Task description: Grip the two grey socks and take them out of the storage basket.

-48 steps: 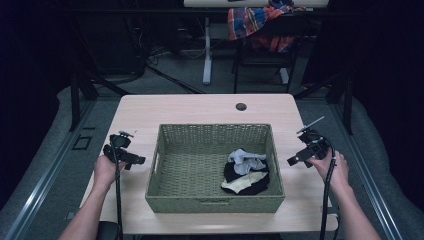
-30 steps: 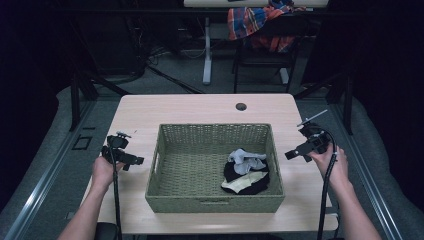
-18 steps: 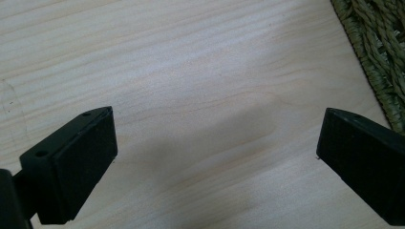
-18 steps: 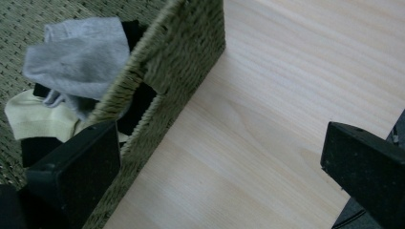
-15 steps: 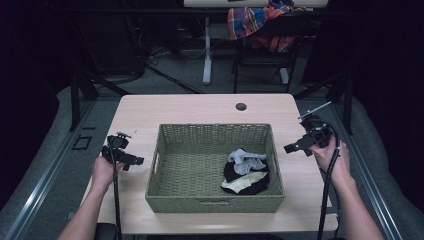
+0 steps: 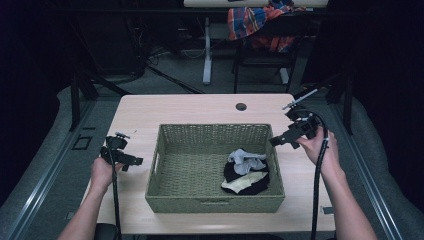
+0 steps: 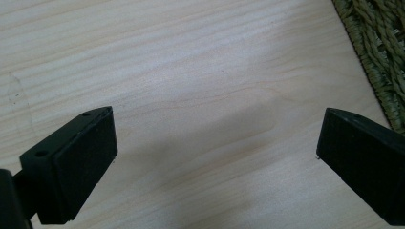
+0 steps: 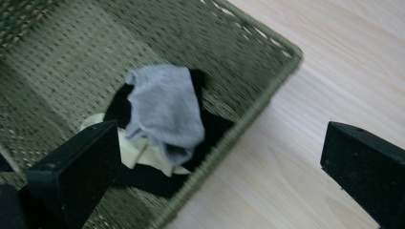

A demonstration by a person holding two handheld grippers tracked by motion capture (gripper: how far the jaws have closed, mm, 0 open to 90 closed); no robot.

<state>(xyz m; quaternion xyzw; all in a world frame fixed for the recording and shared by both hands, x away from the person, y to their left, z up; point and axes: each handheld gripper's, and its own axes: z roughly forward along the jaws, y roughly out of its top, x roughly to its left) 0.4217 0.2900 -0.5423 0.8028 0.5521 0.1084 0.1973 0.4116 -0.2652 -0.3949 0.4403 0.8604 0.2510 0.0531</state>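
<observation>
Two tools held wide beside a basket of socks

Two tools are in my hands in the high view, one at each side of the woven basket (image 6: 165,165) on the pale wooden surface (image 6: 190,107). My left tool (image 6: 131,161) sits near the basket's left wall, aimed toward it. My right tool (image 6: 278,140) hangs just beside the basket's right rim, pointing in toward the socks (image 6: 245,172). Those lie in a small heap in the right half of the basket: a grey sock (image 6: 244,161) on top, black cloth under it and a cream sock (image 6: 242,182) nearest me. The heap's long axis runs roughly from the far side toward me; single shapes are hard to sort out at this size.

From the left tool view, my jaws stand far apart with bare surface between them, holding nothing. The basket's weave is cut off at the upper right corner.

From the right tool view, the jaws are likewise spread wide and empty. The grey sock (image 8: 165,109) lies across the black cloth (image 8: 210,129), and my left jaw hides part of the cream sock (image 8: 136,148). The frame is a little blurred.
</observation>
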